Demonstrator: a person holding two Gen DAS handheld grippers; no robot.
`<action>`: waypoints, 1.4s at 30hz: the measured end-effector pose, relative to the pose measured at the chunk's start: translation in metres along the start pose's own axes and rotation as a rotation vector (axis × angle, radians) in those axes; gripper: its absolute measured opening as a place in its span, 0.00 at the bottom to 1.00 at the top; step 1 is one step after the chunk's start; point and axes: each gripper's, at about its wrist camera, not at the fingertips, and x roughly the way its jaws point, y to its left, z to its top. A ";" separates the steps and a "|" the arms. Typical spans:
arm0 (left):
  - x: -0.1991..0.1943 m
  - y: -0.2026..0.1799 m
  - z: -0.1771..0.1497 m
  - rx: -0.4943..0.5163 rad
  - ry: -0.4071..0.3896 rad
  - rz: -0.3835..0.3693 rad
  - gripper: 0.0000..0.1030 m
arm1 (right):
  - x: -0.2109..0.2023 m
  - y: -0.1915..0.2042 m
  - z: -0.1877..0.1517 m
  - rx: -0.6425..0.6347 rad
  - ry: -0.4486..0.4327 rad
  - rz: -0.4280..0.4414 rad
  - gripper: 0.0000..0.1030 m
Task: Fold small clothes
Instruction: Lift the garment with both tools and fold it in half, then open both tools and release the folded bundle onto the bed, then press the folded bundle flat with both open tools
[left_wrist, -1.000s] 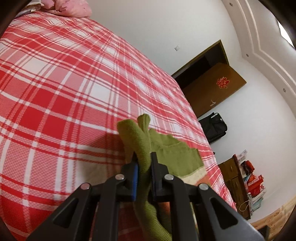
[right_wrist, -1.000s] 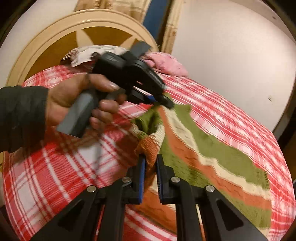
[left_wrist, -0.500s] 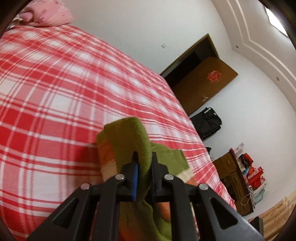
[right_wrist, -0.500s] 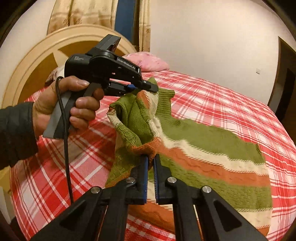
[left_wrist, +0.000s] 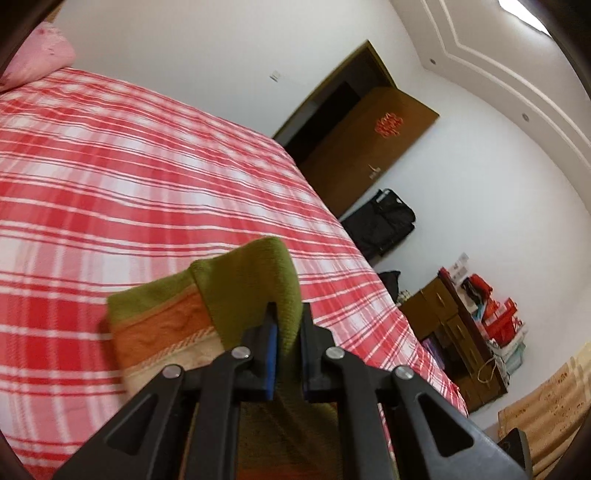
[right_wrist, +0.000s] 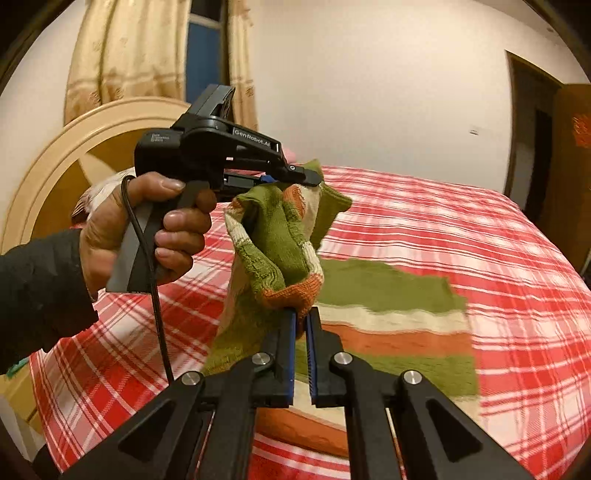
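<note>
Both grippers are clamped on the striped knit sweater (right_wrist: 388, 321): the left gripper (right_wrist: 314, 181) pinches a green edge up high, the right gripper (right_wrist: 303, 314) bites an orange-and-green fold lower and nearer. The rest of the sweater lies flat on the red plaid bed (right_wrist: 498, 240), spreading to the right, with one end lifted and bunched between the two grasps. From the left wrist view, green knit runs between the left gripper's closed fingers (left_wrist: 271, 332), and an orange and cream band hangs to its left. Judgement: the step in hand is carrying the lifted end over the flat part to make a fold. To do it well, the person should spread the two grippers apart first so the held edge goes taut and straight, since it now sags in a loose pocket. Both should travel together at matching height, then lower so the edge lands parallel to the stripes. Release only once the cloth rests on the layer below. Risk: thick knit slipping out, or the flat part dragging across the bed.
</note>
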 end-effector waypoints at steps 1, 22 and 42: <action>0.009 -0.006 -0.001 0.003 0.008 -0.008 0.09 | -0.006 -0.016 -0.003 0.022 0.003 -0.022 0.04; 0.101 -0.100 -0.042 0.277 0.171 0.113 0.36 | -0.023 -0.151 -0.097 0.399 0.200 -0.143 0.03; 0.003 -0.013 -0.137 0.260 0.099 0.432 0.96 | 0.003 -0.132 -0.029 0.264 0.159 -0.162 0.05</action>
